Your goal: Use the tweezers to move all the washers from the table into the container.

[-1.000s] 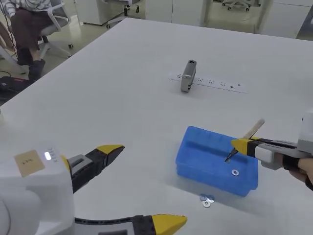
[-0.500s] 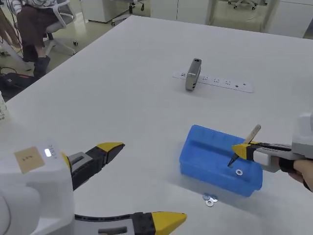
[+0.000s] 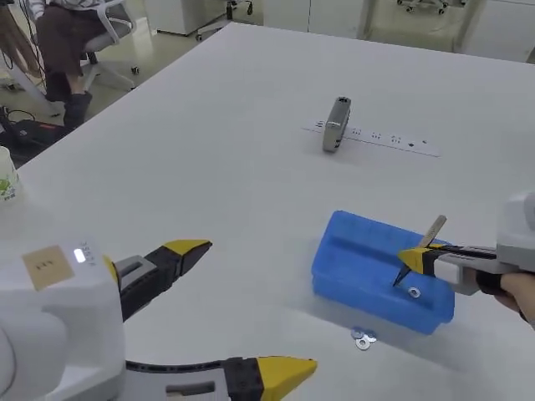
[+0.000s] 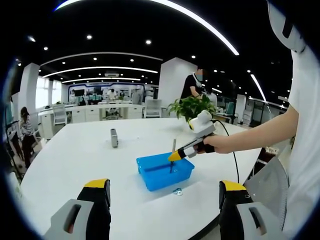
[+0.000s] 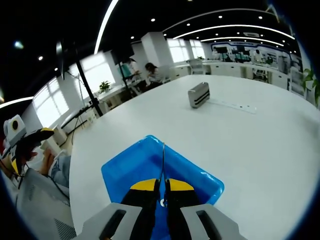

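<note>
A blue container (image 3: 351, 251) stands on the white table, with one washer (image 3: 415, 291) lying inside it. Two or three more washers (image 3: 362, 337) lie together on the table just in front of it. My right gripper (image 3: 411, 257) is shut on the tweezers (image 3: 433, 229), whose dark tips point down into the container close to the washer. In the right gripper view the tweezers (image 5: 163, 157) run out from between the closed jaws over the container (image 5: 127, 170). My left gripper (image 3: 251, 309) hangs open and empty near the front left, well short of the container (image 4: 160, 172).
A grey device (image 3: 336, 124) stands on a white power strip (image 3: 389, 139) at the far middle of the table (image 3: 209, 150). A paper cup (image 3: 7, 180) sits at the left edge. A seated person (image 3: 58, 33) is beyond the far left corner.
The head camera has shifted a little. The right gripper still holds the tweezers over the container, and the left gripper stays open in place.
</note>
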`<state>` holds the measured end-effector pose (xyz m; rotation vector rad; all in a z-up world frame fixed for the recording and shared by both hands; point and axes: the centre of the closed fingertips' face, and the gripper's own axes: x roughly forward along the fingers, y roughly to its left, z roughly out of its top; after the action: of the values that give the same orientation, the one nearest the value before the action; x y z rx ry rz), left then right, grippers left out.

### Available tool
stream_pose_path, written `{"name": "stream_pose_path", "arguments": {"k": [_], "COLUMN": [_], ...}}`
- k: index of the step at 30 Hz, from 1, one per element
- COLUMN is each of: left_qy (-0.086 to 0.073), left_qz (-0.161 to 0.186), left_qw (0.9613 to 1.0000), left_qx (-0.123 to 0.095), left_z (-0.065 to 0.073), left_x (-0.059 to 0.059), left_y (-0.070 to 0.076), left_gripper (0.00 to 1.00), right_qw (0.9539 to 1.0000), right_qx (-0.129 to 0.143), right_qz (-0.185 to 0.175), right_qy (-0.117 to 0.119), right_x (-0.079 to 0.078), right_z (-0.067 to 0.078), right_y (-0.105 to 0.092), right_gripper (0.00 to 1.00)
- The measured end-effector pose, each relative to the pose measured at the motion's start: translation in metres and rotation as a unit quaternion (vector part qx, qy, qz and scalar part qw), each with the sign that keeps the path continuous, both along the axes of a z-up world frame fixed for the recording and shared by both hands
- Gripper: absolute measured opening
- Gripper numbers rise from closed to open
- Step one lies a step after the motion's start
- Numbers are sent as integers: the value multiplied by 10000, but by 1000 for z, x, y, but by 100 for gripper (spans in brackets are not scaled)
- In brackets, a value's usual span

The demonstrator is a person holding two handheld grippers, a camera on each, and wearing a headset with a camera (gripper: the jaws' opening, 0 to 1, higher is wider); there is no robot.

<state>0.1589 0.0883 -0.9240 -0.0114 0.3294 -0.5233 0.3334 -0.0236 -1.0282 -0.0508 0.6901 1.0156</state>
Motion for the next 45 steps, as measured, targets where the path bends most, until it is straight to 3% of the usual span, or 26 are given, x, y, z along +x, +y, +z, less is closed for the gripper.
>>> {"name": "stream_pose_path", "arguments": {"k": [10,45], "left_qy": [-2,16], "left_qz": [-24,-29], "left_qw": [10000,10000], "left_qx": [-9,1], "left_z": [0,-1], "left_x": [1,0], "left_y": [-2,-2], "left_gripper": [92,92], "right_qw": [9995,9995], "right_qx": [-177,-52], "right_qz": [179,202], "right_qy": [-166,-240], "right_x": [-3,-4], "right_z": [-3,3], "right_y": [1,2], "right_gripper": [3,4]}}
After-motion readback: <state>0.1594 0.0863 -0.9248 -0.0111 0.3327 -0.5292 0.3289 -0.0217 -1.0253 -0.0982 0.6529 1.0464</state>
